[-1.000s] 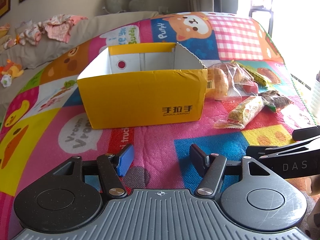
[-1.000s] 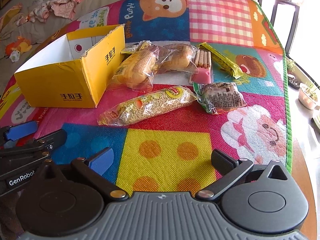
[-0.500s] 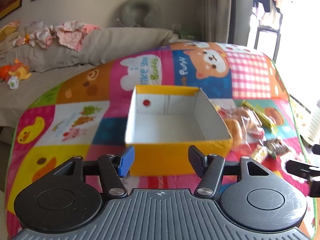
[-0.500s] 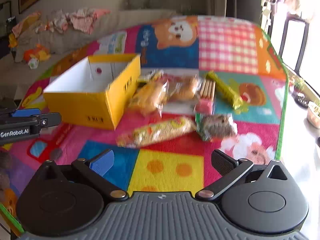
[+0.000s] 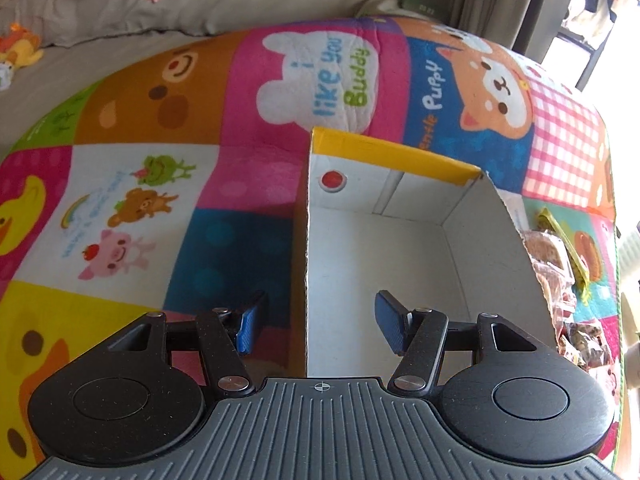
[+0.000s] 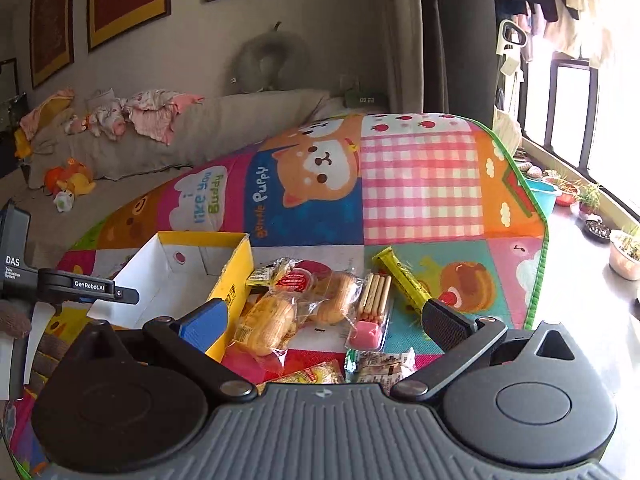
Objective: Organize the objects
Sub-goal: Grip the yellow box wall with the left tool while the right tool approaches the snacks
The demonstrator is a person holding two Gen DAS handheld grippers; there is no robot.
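Your left wrist view hides the yellow box's (image 5: 400, 236) near wall behind the gripper body. In your right wrist view, the two nearest snack packets (image 6: 344, 372) are half covered, their labels unreadable, and the box's printed side sits behind a fingertip (image 6: 204, 322).

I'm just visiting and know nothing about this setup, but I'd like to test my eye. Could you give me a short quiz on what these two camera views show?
1. True or false: the yellow box already holds snacks.
2. Which hand-held gripper has a box wall between its fingers: A) left hand-held gripper B) right hand-held gripper?
3. What colour is the long thin packet beside the biscuit sticks?

Key
1. False: it is empty.
2. A: it straddles the box's left wall, closing, pads not touching.
3. Yellow.
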